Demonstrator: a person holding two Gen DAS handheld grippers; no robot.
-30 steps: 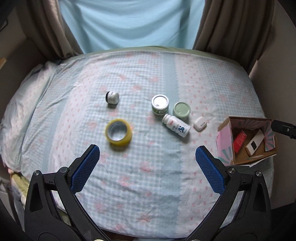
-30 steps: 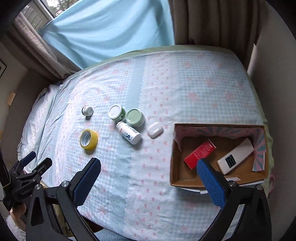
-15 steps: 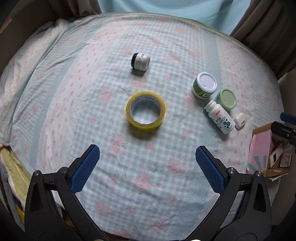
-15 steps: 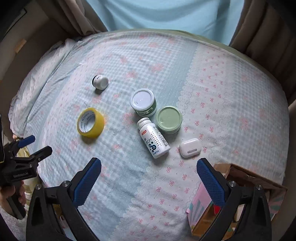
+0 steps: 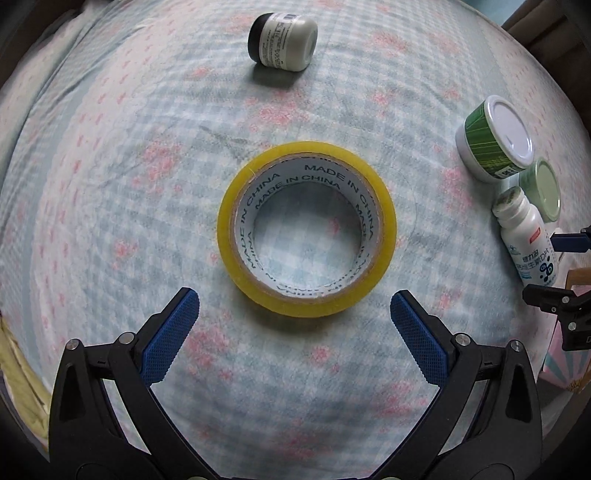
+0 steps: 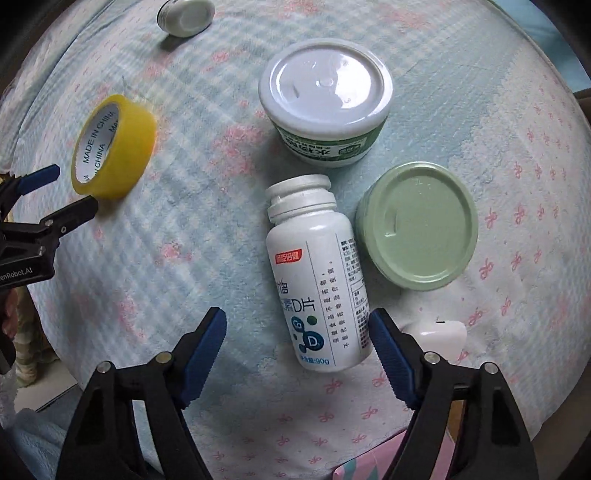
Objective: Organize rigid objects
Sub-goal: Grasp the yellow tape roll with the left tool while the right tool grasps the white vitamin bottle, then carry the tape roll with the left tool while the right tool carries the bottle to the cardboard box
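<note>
left gripper (image 5: 294,310) is hanging just above the bed with its jaws spread wide and nothing between them. right past the blue pads sits the yellow tape roll (image 5: 307,229), lying flat on the checked bedspread (image 5: 110,206), hole facing up, "made in china" printed round the inner core. the roll sits just ahead of the gap between the fingertips, not touching either one. further back there's a small white jar with a black lid (image 5: 282,35) tipped on its side, well apart from the tape.

right gripper (image 6: 298,330) is also wide open, gripping nothing. the white pill bottle (image 6: 318,280) lies on its side, its bottom end reaching into the gap between the fingers, close against the right-hand pad, cap pointing away. can't tell if that pad is actually touching it. a small white earbud case (image 6: 441,338) peeks out just behind the right finger. beside the bottle is a pale green lidded tin (image 6: 419,229), and beyond those a white tub with a green label (image 6: 327,101), upright. a pink box corner (image 6: 376,461) shows at the very bottom edge.

off to the side in the right view you can see the tape and the other gripper next to it.
</note>
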